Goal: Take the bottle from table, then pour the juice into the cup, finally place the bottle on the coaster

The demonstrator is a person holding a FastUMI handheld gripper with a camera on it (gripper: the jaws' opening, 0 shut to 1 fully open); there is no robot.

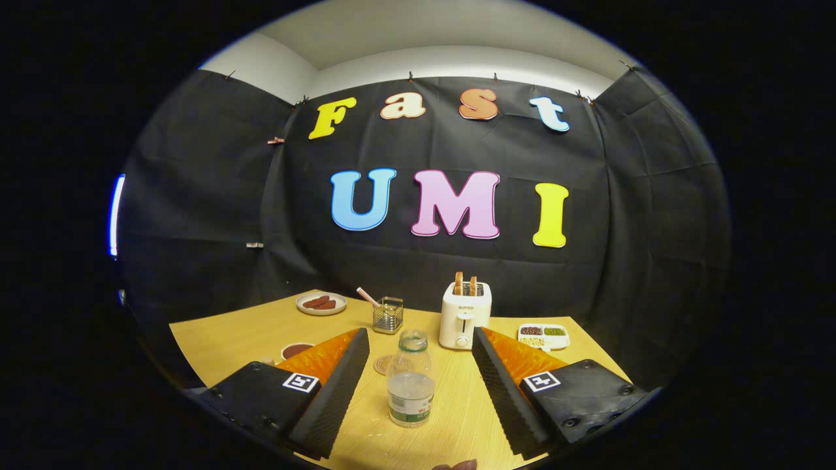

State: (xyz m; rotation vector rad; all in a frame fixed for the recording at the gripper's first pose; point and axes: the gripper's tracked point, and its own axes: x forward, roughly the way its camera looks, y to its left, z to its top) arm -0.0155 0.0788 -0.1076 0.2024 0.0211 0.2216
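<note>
Bottle [411, 378] stands upright, neck up, between the wide-spread fingers [339, 385], touching neither.

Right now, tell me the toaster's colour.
White, in the gripper view: the toaster stands beyond the open gripper and the bottle.

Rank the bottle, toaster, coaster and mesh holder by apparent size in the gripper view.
1. bottle, standing between the open tongs, nearest the camera, so its lead is partly nearness.
2. toaster, farther back.
3 and 4. coaster, partly hidden behind the bottle, and mesh holder: too close to rank.
</note>
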